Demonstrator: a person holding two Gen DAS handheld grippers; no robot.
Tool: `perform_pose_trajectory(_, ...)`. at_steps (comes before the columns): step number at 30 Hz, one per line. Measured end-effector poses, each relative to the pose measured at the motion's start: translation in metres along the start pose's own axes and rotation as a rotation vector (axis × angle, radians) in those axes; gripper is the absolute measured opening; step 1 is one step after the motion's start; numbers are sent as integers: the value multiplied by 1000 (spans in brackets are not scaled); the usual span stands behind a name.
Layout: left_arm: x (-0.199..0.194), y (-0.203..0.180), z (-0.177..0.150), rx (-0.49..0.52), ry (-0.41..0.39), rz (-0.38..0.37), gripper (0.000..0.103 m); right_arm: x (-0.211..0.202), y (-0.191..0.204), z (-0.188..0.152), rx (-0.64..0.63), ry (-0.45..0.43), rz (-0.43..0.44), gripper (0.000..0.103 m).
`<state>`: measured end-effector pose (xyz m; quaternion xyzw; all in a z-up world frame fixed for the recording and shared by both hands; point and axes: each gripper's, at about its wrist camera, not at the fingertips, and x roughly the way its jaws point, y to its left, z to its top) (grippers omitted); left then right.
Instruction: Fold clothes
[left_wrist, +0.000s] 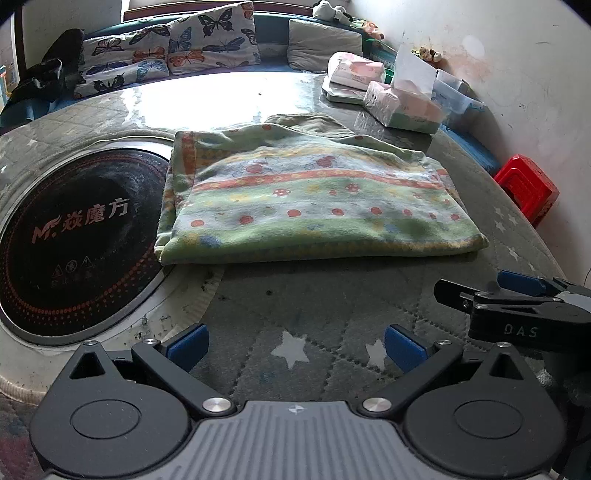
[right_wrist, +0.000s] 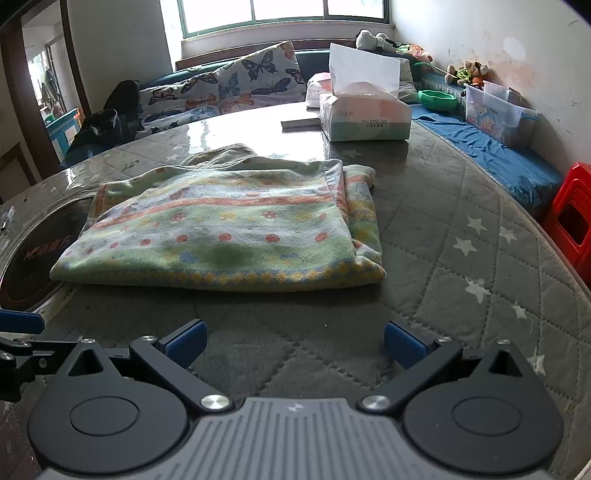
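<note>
Lying folded on a quilted grey table cover (right_wrist: 461, 221), a green patterned cloth (right_wrist: 221, 236) overlapped the rim of a round black cooktop (left_wrist: 74, 236). A tissue box (right_wrist: 365, 118) stood well behind it. Both the left gripper (left_wrist: 295, 349) and right gripper (right_wrist: 295, 345) hovered near the cloth's front edge, jaws wide, holding nothing. Butterfly cushions (right_wrist: 236, 85) lined a bench under the window.

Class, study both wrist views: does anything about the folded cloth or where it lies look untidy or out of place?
Yes. The patterned cloth is folded unevenly: lower layers stick out past its right edge and a plain layer pokes out behind. Its left edge also overlaps the rim of the round cooktop set into the table. Both grippers, left and right, are open and clear.
</note>
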<state>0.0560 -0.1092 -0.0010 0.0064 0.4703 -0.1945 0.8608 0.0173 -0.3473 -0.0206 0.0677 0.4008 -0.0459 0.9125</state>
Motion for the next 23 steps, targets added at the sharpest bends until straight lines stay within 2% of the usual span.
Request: perform_pose_trajectory(23,6,-3,0,0,28,0,103,2,6,-1,-12,11,10,103)
